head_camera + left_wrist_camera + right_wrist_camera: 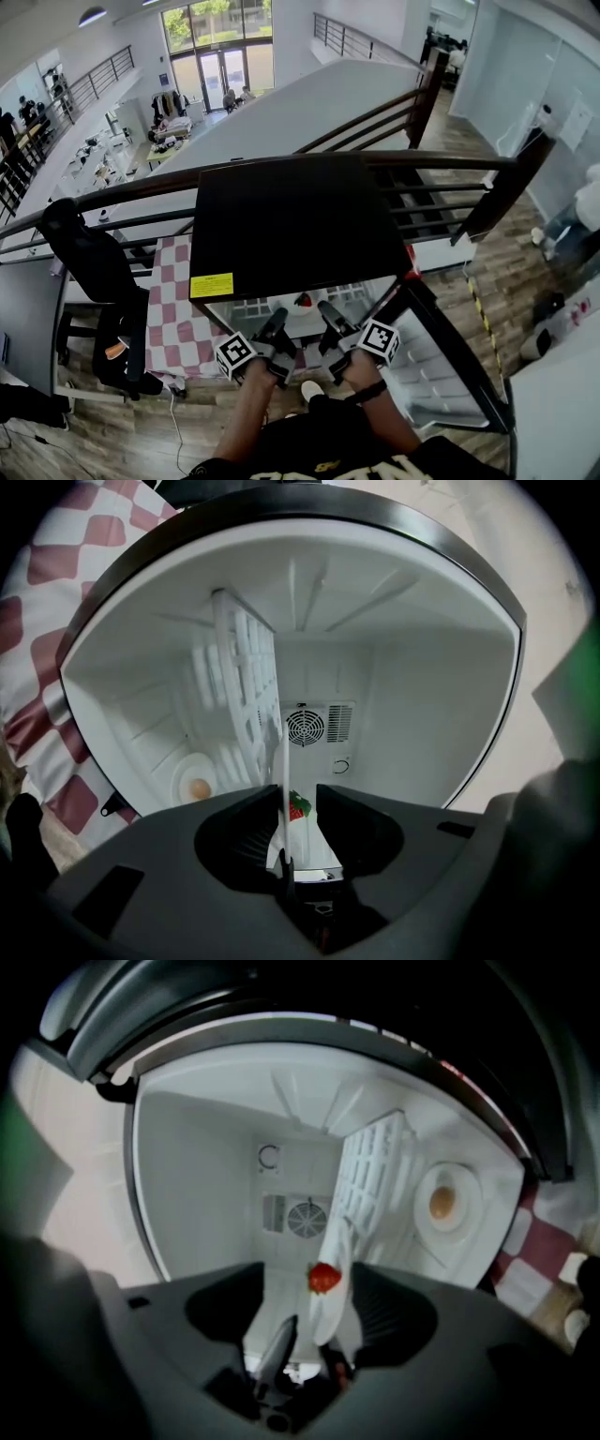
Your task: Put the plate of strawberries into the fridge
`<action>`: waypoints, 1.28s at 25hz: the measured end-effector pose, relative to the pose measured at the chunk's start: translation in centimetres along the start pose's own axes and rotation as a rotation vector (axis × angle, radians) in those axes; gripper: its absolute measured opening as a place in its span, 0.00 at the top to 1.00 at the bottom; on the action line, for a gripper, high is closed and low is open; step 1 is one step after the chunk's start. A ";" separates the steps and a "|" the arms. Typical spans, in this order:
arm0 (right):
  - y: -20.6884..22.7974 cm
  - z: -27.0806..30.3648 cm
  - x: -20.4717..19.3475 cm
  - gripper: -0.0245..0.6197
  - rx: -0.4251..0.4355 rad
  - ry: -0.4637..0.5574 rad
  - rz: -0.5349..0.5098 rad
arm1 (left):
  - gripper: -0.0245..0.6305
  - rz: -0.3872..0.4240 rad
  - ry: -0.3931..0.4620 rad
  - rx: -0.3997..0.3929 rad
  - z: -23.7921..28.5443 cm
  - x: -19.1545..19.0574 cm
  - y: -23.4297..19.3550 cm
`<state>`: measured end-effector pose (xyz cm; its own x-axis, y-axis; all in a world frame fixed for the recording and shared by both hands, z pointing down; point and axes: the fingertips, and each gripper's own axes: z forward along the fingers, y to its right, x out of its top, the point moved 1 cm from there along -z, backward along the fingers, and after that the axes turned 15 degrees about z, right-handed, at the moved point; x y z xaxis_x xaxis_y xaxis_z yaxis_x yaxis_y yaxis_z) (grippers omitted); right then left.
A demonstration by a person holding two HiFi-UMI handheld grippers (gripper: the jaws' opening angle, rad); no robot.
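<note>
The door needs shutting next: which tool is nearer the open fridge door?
Right. The right tool sits just left of the open fridge door; the left tool is farther left, beyond it.

Plate point(286, 306) partly behind fridge point(291, 225) (head view)

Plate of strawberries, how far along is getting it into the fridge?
Done: the fridge is open and the plate, with a strawberry, is inside. In hand: the left gripper and right gripper bracket its rim, jaws apart, not clamping. Left: pull both out and shut the door.
</note>
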<state>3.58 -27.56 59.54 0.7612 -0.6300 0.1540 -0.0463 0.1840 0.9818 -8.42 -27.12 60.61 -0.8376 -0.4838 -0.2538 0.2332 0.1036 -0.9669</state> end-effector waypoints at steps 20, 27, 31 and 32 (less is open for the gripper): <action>-0.6 -3.6 -1.1 0.52 0.056 0.001 -0.057 | 0.70 0.113 0.015 0.040 -2.8 -1.3 -0.1; -0.5 -3.8 -1.7 0.52 0.062 0.000 -0.071 | 0.70 0.122 0.018 0.032 -3.4 -1.1 0.3; -0.5 -4.3 -1.4 0.52 0.051 0.008 -0.125 | 0.67 0.169 0.013 0.027 -3.5 -1.2 0.4; -0.5 -4.5 -1.3 0.52 0.045 0.013 -0.142 | 0.66 0.174 0.011 0.022 -3.5 -1.3 0.6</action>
<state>5.54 -23.48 58.34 0.7702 -0.6377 0.0119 0.0338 0.0595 0.9977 -8.94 -23.42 60.29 -0.7886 -0.4509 -0.4180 0.3862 0.1657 -0.9074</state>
